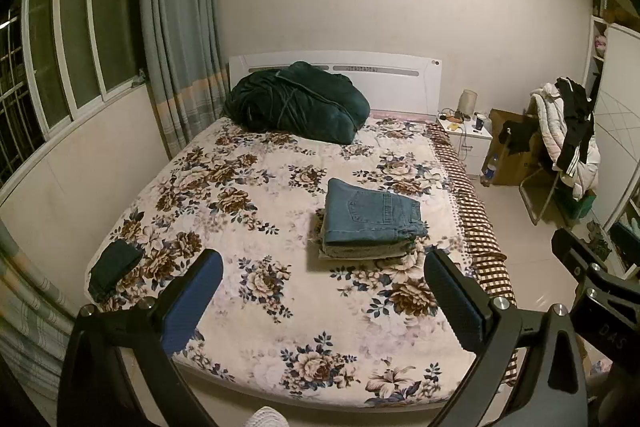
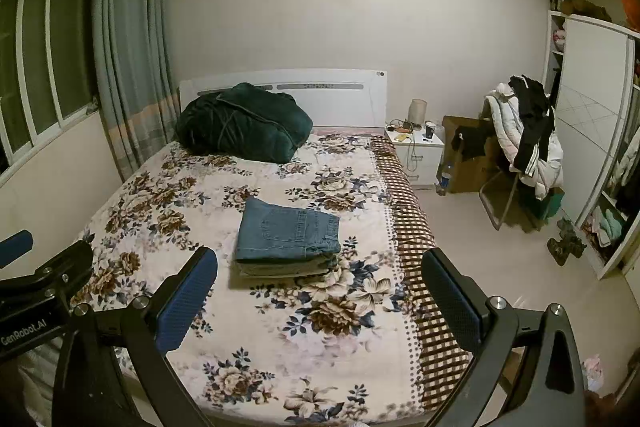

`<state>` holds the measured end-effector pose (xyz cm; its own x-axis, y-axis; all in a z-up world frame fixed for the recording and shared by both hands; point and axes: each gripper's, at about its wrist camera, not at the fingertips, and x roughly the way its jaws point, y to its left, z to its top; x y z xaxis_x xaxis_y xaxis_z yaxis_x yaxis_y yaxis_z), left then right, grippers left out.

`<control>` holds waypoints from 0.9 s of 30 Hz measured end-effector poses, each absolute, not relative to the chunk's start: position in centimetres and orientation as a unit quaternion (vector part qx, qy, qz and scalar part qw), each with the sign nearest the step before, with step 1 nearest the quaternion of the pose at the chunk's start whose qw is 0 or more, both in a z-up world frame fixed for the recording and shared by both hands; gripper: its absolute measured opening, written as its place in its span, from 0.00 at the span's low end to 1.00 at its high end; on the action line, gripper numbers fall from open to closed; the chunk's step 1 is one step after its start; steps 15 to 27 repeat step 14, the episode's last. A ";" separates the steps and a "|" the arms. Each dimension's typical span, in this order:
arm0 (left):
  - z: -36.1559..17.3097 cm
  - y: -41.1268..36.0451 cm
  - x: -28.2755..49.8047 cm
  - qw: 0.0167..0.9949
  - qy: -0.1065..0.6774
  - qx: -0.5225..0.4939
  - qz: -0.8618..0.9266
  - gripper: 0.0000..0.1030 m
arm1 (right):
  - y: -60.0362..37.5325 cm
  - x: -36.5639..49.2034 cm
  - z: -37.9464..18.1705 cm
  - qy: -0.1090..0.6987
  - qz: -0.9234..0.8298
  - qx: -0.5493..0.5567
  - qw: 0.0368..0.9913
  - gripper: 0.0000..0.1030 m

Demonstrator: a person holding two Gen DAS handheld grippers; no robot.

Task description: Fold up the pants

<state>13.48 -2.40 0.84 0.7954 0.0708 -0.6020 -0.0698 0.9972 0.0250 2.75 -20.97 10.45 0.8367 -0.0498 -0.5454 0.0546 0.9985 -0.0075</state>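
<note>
Blue-padded fingers point(image 1: 200, 291) of the left gripper point(image 1: 324, 303) and right gripper point(image 2: 320, 301) are spread wide, holding nothing, above the foot of the floral-blanketed bed point(image 1: 248, 327). Beyond them, one folded blue denim pair of pants point(image 1: 370, 217) tops a pile of perhaps three garments. Folding looks finished; next likely needs another unfolded pair. One dark green bundled quilt point(image 1: 296, 105) lies by the headboard.

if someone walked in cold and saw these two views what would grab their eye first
Likely the neat stack of folded pants, blue jeans on top, sitting toward the right side of the floral bedspread. Next, the big dark green blanket bundled against the white headboard. In the foreground, the left gripper and right gripper both hang open over the bed's foot, holding nothing.
</note>
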 end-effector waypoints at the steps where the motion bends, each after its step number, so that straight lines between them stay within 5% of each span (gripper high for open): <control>1: 0.8 -2.4 13.5 0.947 0.318 0.001 0.036 1.00 | -21.0 2.8 10.4 0.285 -0.026 0.004 0.958 1.00; 27: 0.9 -2.4 13.3 0.948 0.318 0.004 0.036 1.00 | -20.5 1.9 10.0 0.289 -0.028 0.007 0.957 1.00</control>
